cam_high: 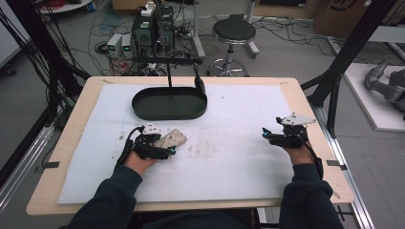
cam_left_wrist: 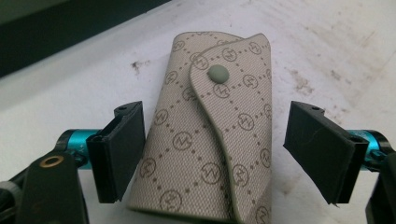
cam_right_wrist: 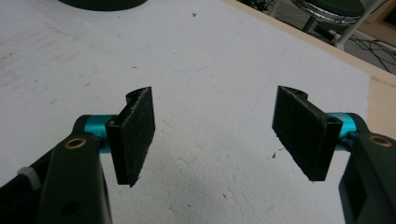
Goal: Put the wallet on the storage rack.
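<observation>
Beige monogram key pouch [cam_left_wrist: 210, 135] lies flat on the white foam mat [cam_high: 229, 162] covering the tabletop [cam_high: 305, 102], at left-centre, nearer the person than the black oval tray [cam_high: 169, 103] that sits at the far side of the mat. Left claw [cam_left_wrist: 215, 151] is spread, its jaws standing either side of the pouch; the left jaw looks touching or all but touching the pouch edge, the right jaw is clearly apart from it. Not pinching yet. In the high view the left claw [cam_high: 162, 149] sits low over the near end of the pouch [cam_high: 173, 139]. Right claw [cam_right_wrist: 219, 135] is spread and empty over bare mat at the right side of the tabletop, well apart from the pouch; high view agrees [cam_high: 265, 134]. Handling estimate: woven, coated-looking fabric, folded over with a flap closed by a grey-green snap [cam_left_wrist: 217, 73]. Likely light, soft and compliant, not fragile. It should squash somewhat under the jaws rather than resist. Surface texture appears matte, so slip risk seems low against the dark pads. Best hold, as judged: across the short width at mid-body, below the snap, where the layers overlap and give some stiffness. Gripping the flap edge alone might pop the snap or let the pouch unfold.
</observation>
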Available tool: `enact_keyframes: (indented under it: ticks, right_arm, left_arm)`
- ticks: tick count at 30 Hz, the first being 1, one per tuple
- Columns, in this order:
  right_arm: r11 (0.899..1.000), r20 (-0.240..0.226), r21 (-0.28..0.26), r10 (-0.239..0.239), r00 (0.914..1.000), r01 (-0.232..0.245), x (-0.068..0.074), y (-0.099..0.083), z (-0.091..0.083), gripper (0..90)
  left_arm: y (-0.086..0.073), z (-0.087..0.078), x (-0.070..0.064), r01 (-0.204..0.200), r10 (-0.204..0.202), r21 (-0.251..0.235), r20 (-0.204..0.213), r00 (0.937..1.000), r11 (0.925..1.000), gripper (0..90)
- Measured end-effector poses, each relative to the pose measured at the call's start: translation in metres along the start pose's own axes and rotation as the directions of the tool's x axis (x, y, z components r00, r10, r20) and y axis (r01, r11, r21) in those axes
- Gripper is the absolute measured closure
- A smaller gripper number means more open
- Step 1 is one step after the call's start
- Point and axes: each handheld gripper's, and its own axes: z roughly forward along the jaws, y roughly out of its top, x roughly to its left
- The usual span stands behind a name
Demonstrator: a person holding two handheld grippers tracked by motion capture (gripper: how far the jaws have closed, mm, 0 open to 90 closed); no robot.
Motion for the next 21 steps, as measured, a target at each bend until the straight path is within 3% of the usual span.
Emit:
enact_keyframes:
  ticks: [2,8,10,15,21]
  right_arm:
    - [1.0,-0.001,0.0,0.001,1.0,-0.001,0.0001,-0.0001,0.0,30.5]
    - [1.0,-0.002,0.0,0.0,1.0,0.0,0.0003,-0.0001,0.0014,30.6]
    - [1.0,-0.002,0.003,-0.002,1.0,0.002,0.0005,-0.0001,0.0016,30.5]
    - [1.0,-0.002,0.003,0.001,1.0,-0.001,0.0012,0.0002,0.0019,30.6]
    - [1.0,-0.001,0.001,0.002,1.0,-0.002,0.0,-0.0002,0.0012,30.6]
  left_arm:
    - [-0.0015,0.0023,0.0024,-0.012,0.012,0.016,-0.02,0.9997,0.9998,20.5]
    - [-0.0025,0.007,0.003,-0.035,0.035,0.04,-0.019,0.9992,0.9986,18.6]
    - [-0.0027,0.0055,0.0033,-0.061,0.061,0.036,-0.017,0.998,0.9975,24.2]
    - [-0.0011,0.0026,0.0017,-0.072,0.073,0.042,-0.025,0.997,0.9965,35.5]
    - [0.0007,-0.0018,0.0027,-0.054,0.055,0.019,-0.036,0.9979,0.9984,41.3]
